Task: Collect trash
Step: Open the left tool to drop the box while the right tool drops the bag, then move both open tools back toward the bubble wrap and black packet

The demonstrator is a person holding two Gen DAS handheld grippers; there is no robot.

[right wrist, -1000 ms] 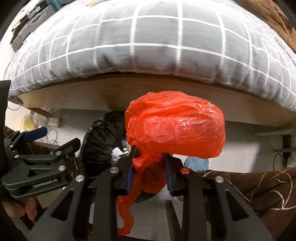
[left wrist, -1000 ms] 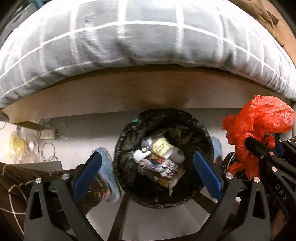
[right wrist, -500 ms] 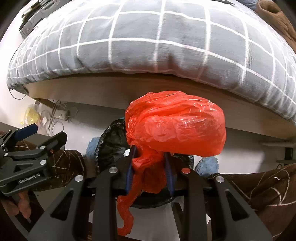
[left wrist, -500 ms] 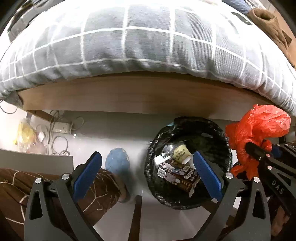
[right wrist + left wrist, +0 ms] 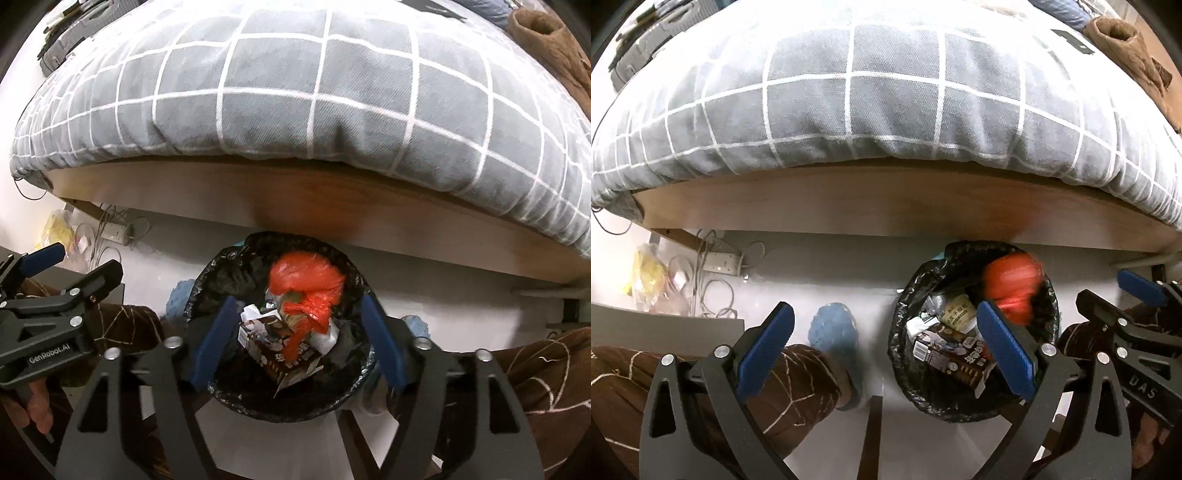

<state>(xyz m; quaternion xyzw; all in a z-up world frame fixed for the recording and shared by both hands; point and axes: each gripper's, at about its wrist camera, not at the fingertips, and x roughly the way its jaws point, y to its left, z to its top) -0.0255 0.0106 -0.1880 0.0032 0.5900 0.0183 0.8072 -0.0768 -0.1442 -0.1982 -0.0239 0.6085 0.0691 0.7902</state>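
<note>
A round trash bin lined with a black bag [image 5: 225,273] [image 5: 905,354] stands on the floor below the bed edge. The red plastic bag [image 5: 306,284] [image 5: 1012,284] is inside the bin's mouth, blurred in the left wrist view, above cartons and wrappers [image 5: 953,354]. My right gripper [image 5: 299,339] hangs over the bin, pointing down; its jaws are opening and nothing is pressed between the blue pads. My left gripper [image 5: 886,350] is open and holds nothing, to the left of the bin. The right gripper [image 5: 1115,302] shows at the right edge of the left wrist view.
A bed with a grey checked duvet [image 5: 886,103] overhangs a wooden frame [image 5: 332,206]. A power strip with cables [image 5: 716,262] and a yellow bag [image 5: 646,273] lie at the left. The person's blue slipper [image 5: 834,328] and brown trouser legs [image 5: 546,373] flank the bin.
The right gripper has opened and let go of the red bag, which has dropped into the bin. Earlier the left gripper drifted left, so the bin now sits by its right finger.
</note>
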